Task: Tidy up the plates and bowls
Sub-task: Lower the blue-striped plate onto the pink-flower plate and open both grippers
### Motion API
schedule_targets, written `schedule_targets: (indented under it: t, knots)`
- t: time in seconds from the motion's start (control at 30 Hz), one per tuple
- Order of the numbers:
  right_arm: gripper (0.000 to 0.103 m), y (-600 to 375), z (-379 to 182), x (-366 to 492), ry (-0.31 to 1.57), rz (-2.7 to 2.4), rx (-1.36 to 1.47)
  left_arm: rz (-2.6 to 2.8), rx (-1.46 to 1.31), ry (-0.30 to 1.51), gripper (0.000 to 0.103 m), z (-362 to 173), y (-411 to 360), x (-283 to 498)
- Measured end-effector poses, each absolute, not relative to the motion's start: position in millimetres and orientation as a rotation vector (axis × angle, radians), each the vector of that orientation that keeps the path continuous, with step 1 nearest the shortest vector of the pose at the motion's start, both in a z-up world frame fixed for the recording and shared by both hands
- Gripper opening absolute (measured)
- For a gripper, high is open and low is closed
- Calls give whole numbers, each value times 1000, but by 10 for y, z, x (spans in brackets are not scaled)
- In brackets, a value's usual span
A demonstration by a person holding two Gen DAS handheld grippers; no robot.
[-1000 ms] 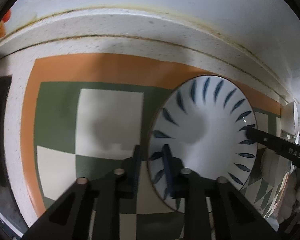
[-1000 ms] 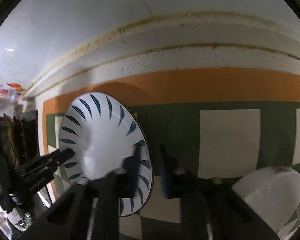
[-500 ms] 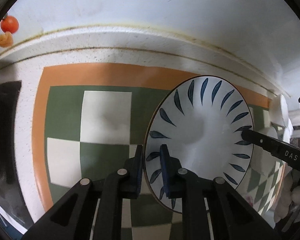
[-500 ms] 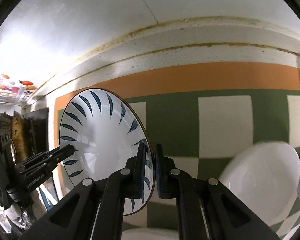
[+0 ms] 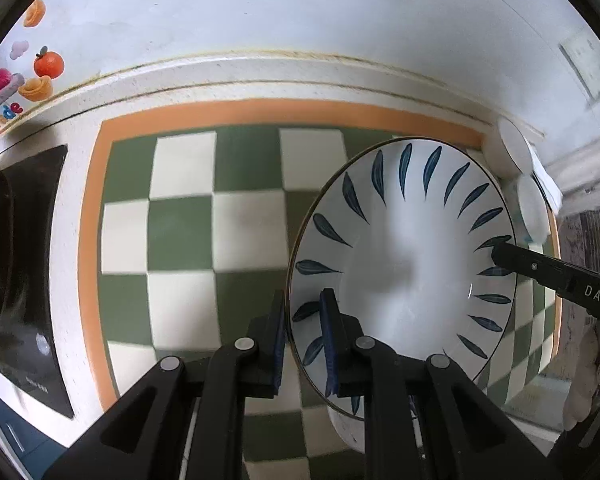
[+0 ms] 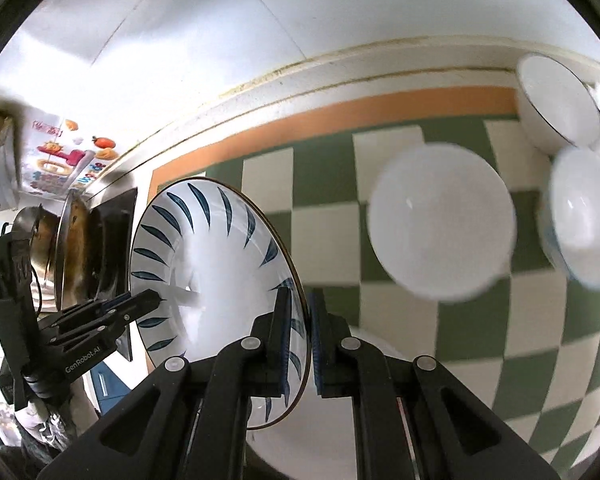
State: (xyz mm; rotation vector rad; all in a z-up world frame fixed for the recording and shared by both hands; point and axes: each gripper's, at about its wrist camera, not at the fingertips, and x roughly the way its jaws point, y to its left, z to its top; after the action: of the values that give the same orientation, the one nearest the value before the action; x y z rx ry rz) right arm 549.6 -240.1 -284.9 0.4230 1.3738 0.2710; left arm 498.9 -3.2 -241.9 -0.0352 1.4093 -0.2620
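Two tools are clamped on one plate: the left tool [image 5: 302,344] is closed on the near rim of the leaf-patterned plate [image 5: 404,264], and the right tool [image 6: 298,344] is closed on the opposite rim, so the plate is carried between them, lifted above the checkered mat [image 5: 188,232] on the tabletop [image 5: 236,76]. The task is judged to be only partly done. Three white bowls are seen scattered to the right: a large bowl [image 6: 440,224], a blue-trimmed bowl [image 6: 580,212] just beside it, and a rear bowl [image 6: 556,104] near the wall; none is stacked. Another white dish [image 6: 340,420] is glimpsed directly below the plate, perhaps its destination. Open room is offered by the mat's left half. A dark stove [image 5: 28,280] borders the left edge, and the back wall is close.
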Motion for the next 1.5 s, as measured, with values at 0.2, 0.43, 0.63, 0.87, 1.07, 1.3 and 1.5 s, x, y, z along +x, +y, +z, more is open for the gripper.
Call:
schedule_targets:
  t: [0.2, 0.43, 0.63, 0.87, 1.07, 1.3, 1.5]
  knots:
    - [10, -2603, -2945, 5025, 1385, 263, 437, -287, -16, 1430, 14, -2478, -282, 4602]
    - [10, -2722, -3291, 4728, 1444, 251, 445, -280, 3, 1481, 14, -2723, -451, 4385]
    - [10, -2782, -3526, 4539, 1479, 244, 445, -266, 23, 1510, 15, -2908, -541, 4275]
    - [10, -2819, -3685, 4430, 1504, 240, 437, -253, 36, 1531, 16, -3038, -599, 4228]
    - [11, -2805, -3729, 4436, 1510, 236, 416, -239, 29, 1541, 17, -3136, -627, 4211]
    - [11, -2767, -3740, 4467, 1525, 215, 396, -231, 24, 1550, 17, -3192, -659, 4196]
    - [14, -2778, -3739, 4480, 1529, 206, 408, -214, 4, 1562, 19, -3207, -600, 4203]
